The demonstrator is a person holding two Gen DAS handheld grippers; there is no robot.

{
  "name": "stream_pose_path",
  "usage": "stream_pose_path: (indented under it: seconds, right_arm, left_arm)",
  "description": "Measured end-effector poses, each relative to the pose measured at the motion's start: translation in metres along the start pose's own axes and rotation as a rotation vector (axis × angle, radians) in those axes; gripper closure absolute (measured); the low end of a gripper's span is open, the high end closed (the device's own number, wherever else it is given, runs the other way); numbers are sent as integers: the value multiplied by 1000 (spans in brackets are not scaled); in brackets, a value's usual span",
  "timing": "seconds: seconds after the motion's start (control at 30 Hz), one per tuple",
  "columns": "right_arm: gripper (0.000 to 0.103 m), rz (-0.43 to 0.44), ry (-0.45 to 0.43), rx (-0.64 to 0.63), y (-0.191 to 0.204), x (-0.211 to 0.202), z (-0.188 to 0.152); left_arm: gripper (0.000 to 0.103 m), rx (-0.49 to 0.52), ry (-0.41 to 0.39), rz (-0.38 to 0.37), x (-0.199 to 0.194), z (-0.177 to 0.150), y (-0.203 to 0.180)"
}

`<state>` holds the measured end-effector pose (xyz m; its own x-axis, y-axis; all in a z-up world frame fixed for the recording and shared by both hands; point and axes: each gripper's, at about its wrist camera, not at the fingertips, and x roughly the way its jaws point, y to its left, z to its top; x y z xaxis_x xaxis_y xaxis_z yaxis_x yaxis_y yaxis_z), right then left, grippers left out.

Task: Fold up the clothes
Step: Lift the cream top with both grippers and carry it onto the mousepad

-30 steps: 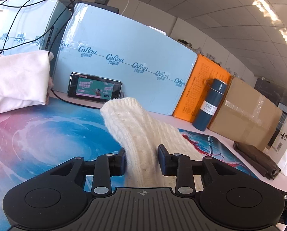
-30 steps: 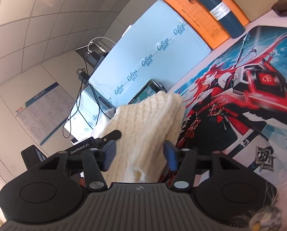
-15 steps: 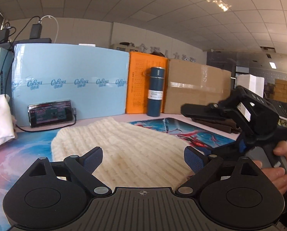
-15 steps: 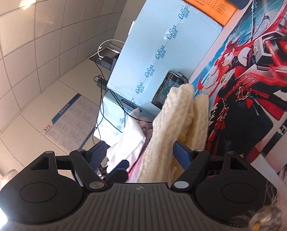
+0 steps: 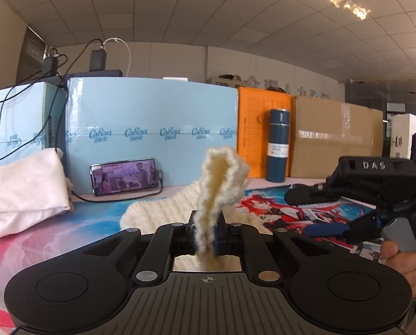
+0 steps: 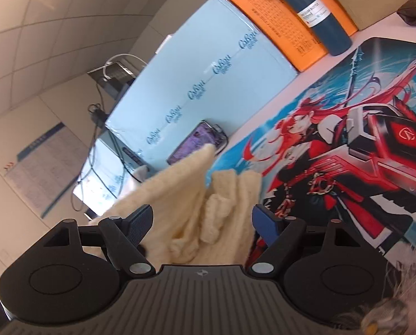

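The left tongs (image 5: pixel 206 237) are squeezed tight on a fold of the cream knitted sweater (image 5: pixel 219 184). In the left wrist view the pinched bit stands up like a thin loop in the middle of the frame, above the tongs. The rest of the sweater lies lower down on the colorful mat (image 5: pixel 40 231) that covers the desk, just behind the tongs. At the right edge of this view a hand (image 5: pixel 406 259) holds the right tongs (image 5: pixel 314 212), which sit low over the mat beside the sweater. In the right wrist view the right tongs (image 6: pixel 202 220) are wide apart. The sweater (image 6: pixel 199 212) bunches up in the gap between the two pads, but the pads do not press on it. The sweater fills the lower middle of that frame and reaches up toward a phone (image 6: pixel 196 145) leaning on a light blue box (image 6: pixel 208 78). A dark blue bottle (image 6: pixel 308 11) stands at the upper right, next to an orange box (image 6: pixel 272 19). A white cloth (image 5: pixel 23 189) sits at the left of the left wrist view.
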<state>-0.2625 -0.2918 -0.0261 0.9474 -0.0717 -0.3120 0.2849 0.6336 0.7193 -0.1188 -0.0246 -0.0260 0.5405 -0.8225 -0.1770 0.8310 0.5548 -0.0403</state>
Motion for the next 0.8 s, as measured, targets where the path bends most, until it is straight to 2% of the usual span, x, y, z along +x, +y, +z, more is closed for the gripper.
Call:
stream_pose_path:
  seconds: [0.07, 0.13, 0.17, 0.2, 0.23, 0.33, 0.43, 0.53, 0.7, 0.8]
  right_arm:
    - [26, -9, 56, 5, -1, 17, -3]
    - [37, -76, 82, -49, 8, 30, -10]
    - [56, -113, 94, -80, 12, 36, -13]
    - [81, -150, 105, -111, 17, 43, -17]
    - [91, -163, 112, -139, 20, 47, -20]
    - [95, -156, 97, -180, 24, 48, -23]
    - [95, -148, 8, -216, 30, 33, -15]
    - [96, -186, -66, -252, 31, 13, -6]
    - [96, -266, -168, -224, 16, -29, 9]
    - [96, -299, -188, -211, 7, -46, 10]
  left_arm:
    - [94, -23, -22, 50, -7, 2, 13]
    - [94, -53, -38, 91, -16, 1, 27]
    - [94, -64, -44, 108, -18, 0, 31]
    - [94, -73, -50, 124, -21, -1, 35]
    - [94, -74, -56, 143, -27, -1, 38]
    - [94, -77, -71, 172, -32, 1, 44]
    - [94, -82, -87, 171, -30, 7, 48]
    - [94, -93, -91, 144, -26, 8, 48]
    - [93, -153, -25, 92, -13, -2, 46]
    - [89, -166, 35, 92, -8, -11, 46]
